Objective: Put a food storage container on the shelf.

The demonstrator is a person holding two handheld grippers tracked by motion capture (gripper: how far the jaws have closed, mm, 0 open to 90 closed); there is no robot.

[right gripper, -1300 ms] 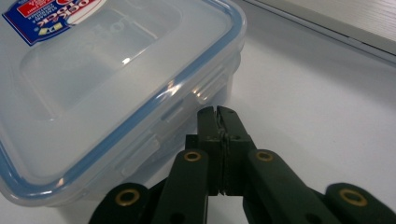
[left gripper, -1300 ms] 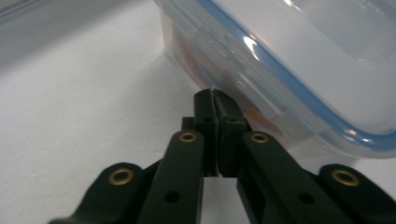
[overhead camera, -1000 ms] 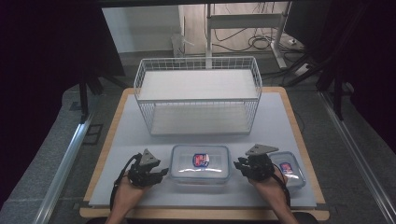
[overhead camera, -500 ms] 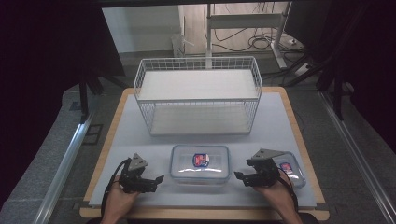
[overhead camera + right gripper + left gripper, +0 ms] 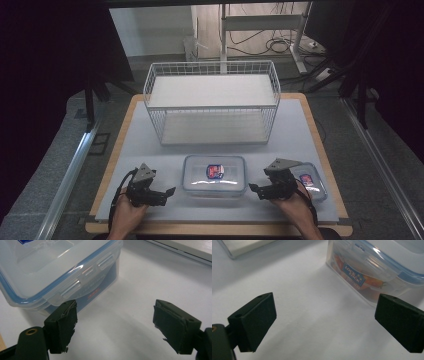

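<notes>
A large clear lidded container with a blue seal and a red-and-blue label lies on the white mat near the front edge. My left gripper sits just left of it, pointing at it, open. In the left gripper view the container is ahead at the upper right, clear of both jaws of the gripper. My right gripper is just right of it, open. There the container lies ahead to the left of the gripper, untouched. Both pairs of jaws have just been opening, with nothing between them.
A white wire basket with an upper shelf stands at the back of the mat. A smaller lidded container lies at the front right, partly behind my right hand. The wooden table edge runs just behind both hands.
Both grippers' jaws have spread wider apart. The left hand has slid slightly back from the large container; the right hand has stayed where it was.
</notes>
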